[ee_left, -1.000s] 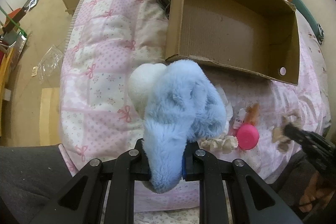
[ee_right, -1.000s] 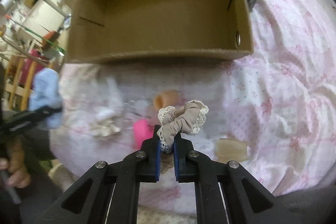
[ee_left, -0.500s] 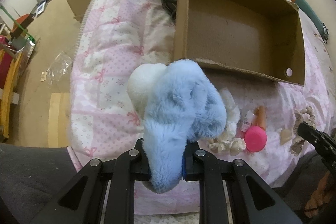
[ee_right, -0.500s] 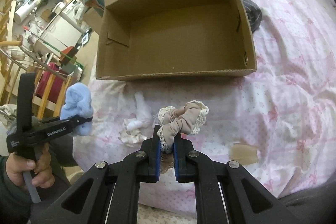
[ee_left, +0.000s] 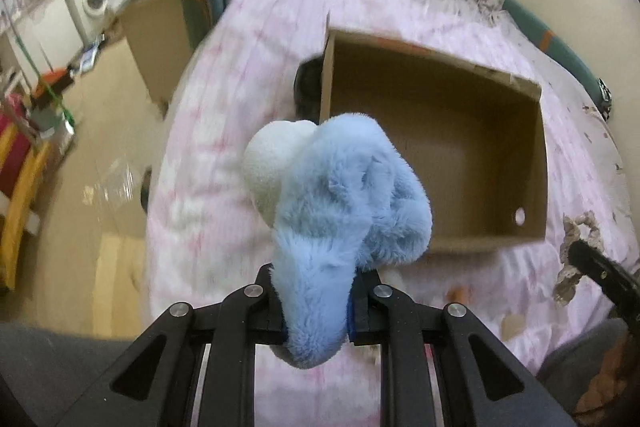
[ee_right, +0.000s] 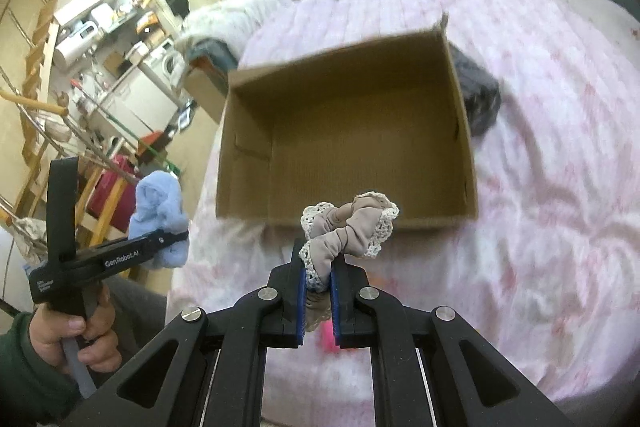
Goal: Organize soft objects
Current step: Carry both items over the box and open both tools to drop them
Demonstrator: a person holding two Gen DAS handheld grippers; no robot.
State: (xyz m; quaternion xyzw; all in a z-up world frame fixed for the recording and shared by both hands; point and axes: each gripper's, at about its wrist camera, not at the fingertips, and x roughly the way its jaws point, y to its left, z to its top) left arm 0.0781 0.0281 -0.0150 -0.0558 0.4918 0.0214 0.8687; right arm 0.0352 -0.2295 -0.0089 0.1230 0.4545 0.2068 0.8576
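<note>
My left gripper (ee_left: 316, 291) is shut on a fluffy blue and white plush toy (ee_left: 340, 203), held in the air in front of the near left corner of an open cardboard box (ee_left: 440, 131). My right gripper (ee_right: 319, 267) is shut on a beige scrunchie with lace trim (ee_right: 350, 231), held above the bed before the box's near wall (ee_right: 360, 215). The box inside looks empty. In the right wrist view the left gripper (ee_right: 176, 239) with the plush toy (ee_right: 160, 215) is at the left. In the left wrist view the scrunchie (ee_left: 576, 247) shows at the right edge.
The box sits on a pink quilted bed (ee_right: 560, 147). A dark object (ee_right: 480, 103) lies by the box's far side. A pink item (ee_right: 328, 337) and small things (ee_left: 460, 293) lie on the bed below the grippers. A second cardboard box (ee_left: 156, 39) and the floor are at the left.
Both grippers have risen and tilted up with their loads still held. The box now appears lower and farther in both views, and the items on the bed have dropped mostly out of sight.
</note>
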